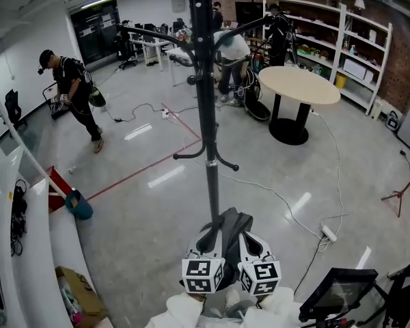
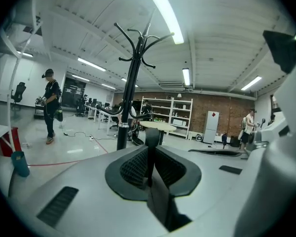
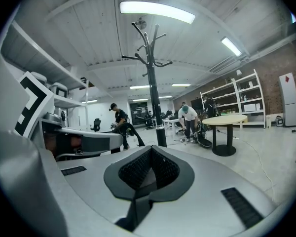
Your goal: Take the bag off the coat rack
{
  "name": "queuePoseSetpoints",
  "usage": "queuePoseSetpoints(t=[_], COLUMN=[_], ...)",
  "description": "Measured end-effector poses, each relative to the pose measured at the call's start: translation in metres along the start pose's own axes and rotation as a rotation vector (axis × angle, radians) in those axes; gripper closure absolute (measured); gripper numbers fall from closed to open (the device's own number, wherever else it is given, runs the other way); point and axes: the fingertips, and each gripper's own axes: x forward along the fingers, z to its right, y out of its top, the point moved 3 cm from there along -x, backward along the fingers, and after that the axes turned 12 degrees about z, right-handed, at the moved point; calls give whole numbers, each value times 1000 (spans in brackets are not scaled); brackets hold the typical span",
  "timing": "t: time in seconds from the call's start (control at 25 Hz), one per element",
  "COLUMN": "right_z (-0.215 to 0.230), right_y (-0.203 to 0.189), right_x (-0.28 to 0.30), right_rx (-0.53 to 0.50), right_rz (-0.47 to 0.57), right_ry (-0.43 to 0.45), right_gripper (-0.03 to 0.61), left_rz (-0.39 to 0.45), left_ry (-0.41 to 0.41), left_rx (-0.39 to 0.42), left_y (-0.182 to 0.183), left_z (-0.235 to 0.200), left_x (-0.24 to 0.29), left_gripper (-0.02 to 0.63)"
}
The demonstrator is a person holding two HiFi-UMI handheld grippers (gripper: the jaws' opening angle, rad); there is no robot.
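Room: open office with a glossy grey floor [image 1: 143,238], strip lights overhead and a brick wall at the back.
Far left: a person [image 1: 75,91] in dark clothes is mid-stride on the floor. Nearer me, a cardboard box [image 1: 78,296] sits low at the edge of my head view.
Coat rack [image 1: 206,115]: the black pole stands upright in the middle of my head view, beyond both grippers and apart from them.
Left gripper [image 2: 152,151]: narrow, with the pads clamped on a dark strap [image 2: 152,135] that sticks up past the tips.
Bag [image 1: 227,227]: I see its dark grey fabric low in the head view, between the two grippers. It is in front of the lower end of the pole and off the hooks. I cannot make out its body.
Right gripper [image 3: 150,149]: narrow too, with the tips together and a grey band of the strap lying between the pads.
Right: a round tabletop [image 1: 299,85] on a black pedestal, with white shelves [image 1: 359,46] along the wall behind it. A power strip [image 1: 328,234] lies on the floor nearer me.
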Motion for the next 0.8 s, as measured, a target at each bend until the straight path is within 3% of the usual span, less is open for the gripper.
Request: queuePoseSetpoints(t=[0.24,0.8], right_z=[-15,-32], right_y=[4,9], right_x=[-18,-21], right_rx=[-27,-78], right_rz=[22,13], right_ry=[-24,21], right_gripper=[568,568], left_rz=[15,0], left_ry=[20,18], left_rx=[-12,-7], left_y=[4,-1], left_z=[-6,-4], left_x=[-21,-27], left_gripper=[574,578])
